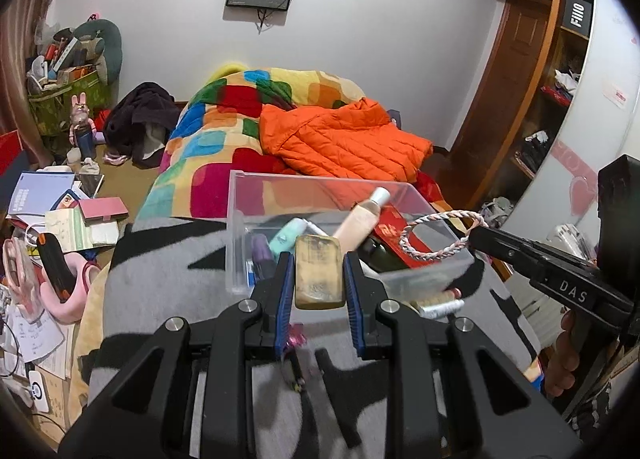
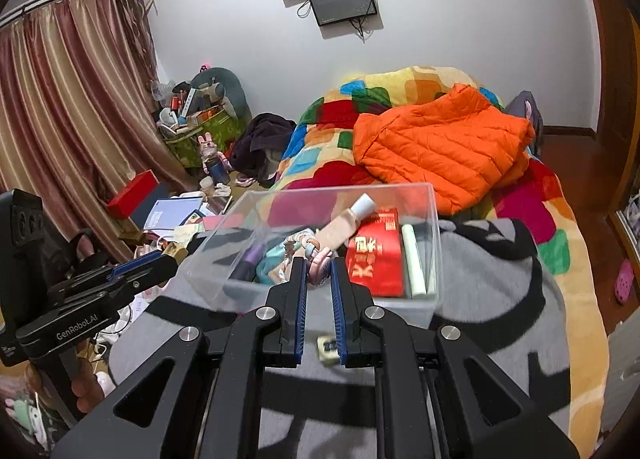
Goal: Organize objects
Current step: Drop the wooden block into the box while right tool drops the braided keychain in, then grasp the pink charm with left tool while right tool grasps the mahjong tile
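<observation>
The left gripper (image 1: 318,259) is clenched on a worn tan block (image 1: 319,277) — a flat yellowish bar with a scuffed, darkened face, pinched on its two long sides between the blue pads and held just above the near edge of the clear plastic bin (image 1: 256,183). The right gripper (image 2: 319,271) has its jaws closed tight on a braided pink-and-white bracelet (image 2: 320,259); seen from the left wrist camera, the loop of the bracelet (image 1: 436,233) sticks out from the black fingertips over the bin's right side.

The bin sits on a grey and black blanket (image 2: 500,279) spread over the near part of the bed. Inside it lie a peach-coloured bottle with a white cap (image 1: 362,219) leaning toward the far wall, a red packet with gold lettering (image 2: 374,259), a pale green tube (image 2: 416,263) along the right wall, a mint-green item (image 1: 286,237) and a purple one (image 1: 260,249) at the left.

On the blanket near the right gripper lies a small cream tag (image 2: 329,348). Farther off, an orange puffer jacket (image 1: 344,139) rests on a multicoloured quilt (image 1: 216,139). To the left, the floor is strewn with books and papers (image 1: 40,195).
</observation>
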A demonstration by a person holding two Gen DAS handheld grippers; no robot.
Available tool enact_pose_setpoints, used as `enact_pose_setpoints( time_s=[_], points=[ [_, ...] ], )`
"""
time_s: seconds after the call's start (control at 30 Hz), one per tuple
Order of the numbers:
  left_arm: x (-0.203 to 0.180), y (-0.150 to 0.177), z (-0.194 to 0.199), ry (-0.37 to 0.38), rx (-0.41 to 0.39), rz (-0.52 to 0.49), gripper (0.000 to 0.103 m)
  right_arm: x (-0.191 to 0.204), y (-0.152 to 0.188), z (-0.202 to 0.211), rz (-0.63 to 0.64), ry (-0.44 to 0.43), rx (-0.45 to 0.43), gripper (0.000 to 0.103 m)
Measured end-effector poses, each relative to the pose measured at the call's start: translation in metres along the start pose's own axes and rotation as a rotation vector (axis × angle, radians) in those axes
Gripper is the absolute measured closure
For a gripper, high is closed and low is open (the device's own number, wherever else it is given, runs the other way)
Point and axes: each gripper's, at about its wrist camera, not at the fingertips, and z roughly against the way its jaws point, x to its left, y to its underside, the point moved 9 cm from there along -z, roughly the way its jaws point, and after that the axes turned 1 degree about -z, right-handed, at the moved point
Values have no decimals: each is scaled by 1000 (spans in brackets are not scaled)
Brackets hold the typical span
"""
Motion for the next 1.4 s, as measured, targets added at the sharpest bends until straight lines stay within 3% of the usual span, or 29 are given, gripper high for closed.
enact_pose_setpoints(
  time_s=[0.37,0.6,0.73,0.87,1.1,1.4],
  points=[
    [32,-3,-59,-43,97,30,79,-27,0,-50,-30,30,99,92],
    [31,3,-79,-29,147,31,79,-27,10,-61,11,47,147,92],
    [28,4,-76,-12,148,31,79,-21,13,-58,42,34,173,91],
    [23,2,-63,-11,124,13,78,-16,9,-46,49,16,162,80],
    [13,8,-35,-4,91,-15,66,-16,5,-18,36,4,113,63],
    [4,46,-27,15,143,-18,65,-10,34,-5,68,14,134,59]
  ],
)
